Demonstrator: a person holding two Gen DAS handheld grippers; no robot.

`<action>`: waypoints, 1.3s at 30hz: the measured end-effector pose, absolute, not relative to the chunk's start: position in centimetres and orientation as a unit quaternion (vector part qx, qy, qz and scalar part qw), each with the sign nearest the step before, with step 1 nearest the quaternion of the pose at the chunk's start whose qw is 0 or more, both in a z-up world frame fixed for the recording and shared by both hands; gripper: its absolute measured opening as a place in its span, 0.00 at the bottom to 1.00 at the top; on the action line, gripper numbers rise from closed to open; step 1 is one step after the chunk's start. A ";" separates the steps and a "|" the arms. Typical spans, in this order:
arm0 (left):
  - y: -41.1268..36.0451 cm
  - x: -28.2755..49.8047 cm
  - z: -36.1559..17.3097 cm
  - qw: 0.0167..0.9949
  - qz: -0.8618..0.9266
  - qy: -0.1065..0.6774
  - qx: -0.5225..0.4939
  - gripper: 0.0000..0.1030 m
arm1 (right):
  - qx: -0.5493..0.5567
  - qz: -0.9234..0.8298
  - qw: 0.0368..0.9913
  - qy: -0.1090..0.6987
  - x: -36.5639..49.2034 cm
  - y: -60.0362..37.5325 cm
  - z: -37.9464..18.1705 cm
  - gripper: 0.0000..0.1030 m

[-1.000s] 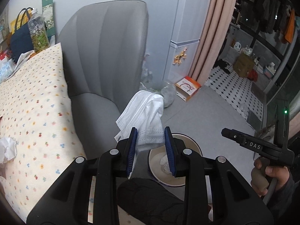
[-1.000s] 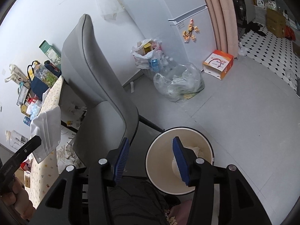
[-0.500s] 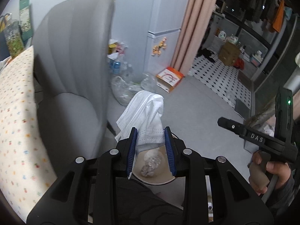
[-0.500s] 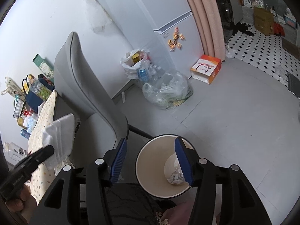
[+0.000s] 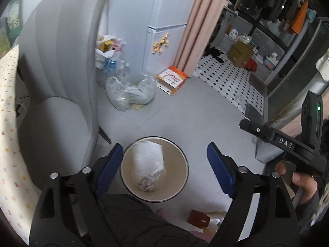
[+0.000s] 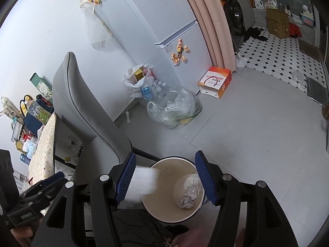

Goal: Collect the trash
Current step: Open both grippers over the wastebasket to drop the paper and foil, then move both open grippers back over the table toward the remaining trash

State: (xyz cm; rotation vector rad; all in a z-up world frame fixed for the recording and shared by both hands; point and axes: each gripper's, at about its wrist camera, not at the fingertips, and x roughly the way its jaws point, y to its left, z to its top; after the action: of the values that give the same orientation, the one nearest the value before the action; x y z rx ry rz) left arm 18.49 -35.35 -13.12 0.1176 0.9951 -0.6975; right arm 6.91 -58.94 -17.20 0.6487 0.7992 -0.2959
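Note:
My left gripper (image 5: 165,164) hangs over a round beige trash bin (image 5: 185,165) on the floor, its jaws opening wide with nothing pressed between the blue pads. A white tissue (image 5: 150,157) drops free into the bin, above a crumpled wad (image 5: 146,183). In the right wrist view the same tissue (image 6: 144,183) is a white blur at the bin's rim (image 6: 164,161). My right gripper (image 6: 165,177) is also above the bin, jaws opening and empty. A hand holds it at the right edge of the left wrist view, right gripper (image 5: 253,128).
A grey chair (image 5: 61,82) stands left of the bin, beside a table with a dotted cloth (image 5: 8,111). A clear plastic bag (image 5: 131,94), a white bag of bottles (image 6: 141,82) and an orange box (image 5: 171,79) sit by the fridge (image 6: 164,20). A red scrap (image 5: 198,219) lies near the bin.
The left gripper moved over the bin and opened wide, letting go of the white tissue, which now falls into the bin. The right gripper shifted over the bin and widened slightly.

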 end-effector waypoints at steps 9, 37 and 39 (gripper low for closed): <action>-30.9 18.8 -11.0 0.846 -0.284 0.449 0.032 0.91 | 0.299 -0.116 0.867 0.382 8.2 -56.3 -16.6 0.82; -8.5 15.6 -7.2 0.912 -0.118 0.384 -0.082 0.93 | 0.205 0.010 0.898 0.390 13.4 -40.3 -11.1 0.92; -7.3 15.2 -7.2 0.914 -0.108 0.382 -0.088 0.93 | 0.197 0.021 0.898 0.392 13.8 -39.0 -10.9 0.92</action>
State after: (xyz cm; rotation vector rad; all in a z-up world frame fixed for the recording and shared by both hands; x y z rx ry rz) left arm 15.18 -7.28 -7.19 -0.1809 0.7872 -0.2216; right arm 13.79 -38.96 -10.90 0.4080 0.8121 0.0442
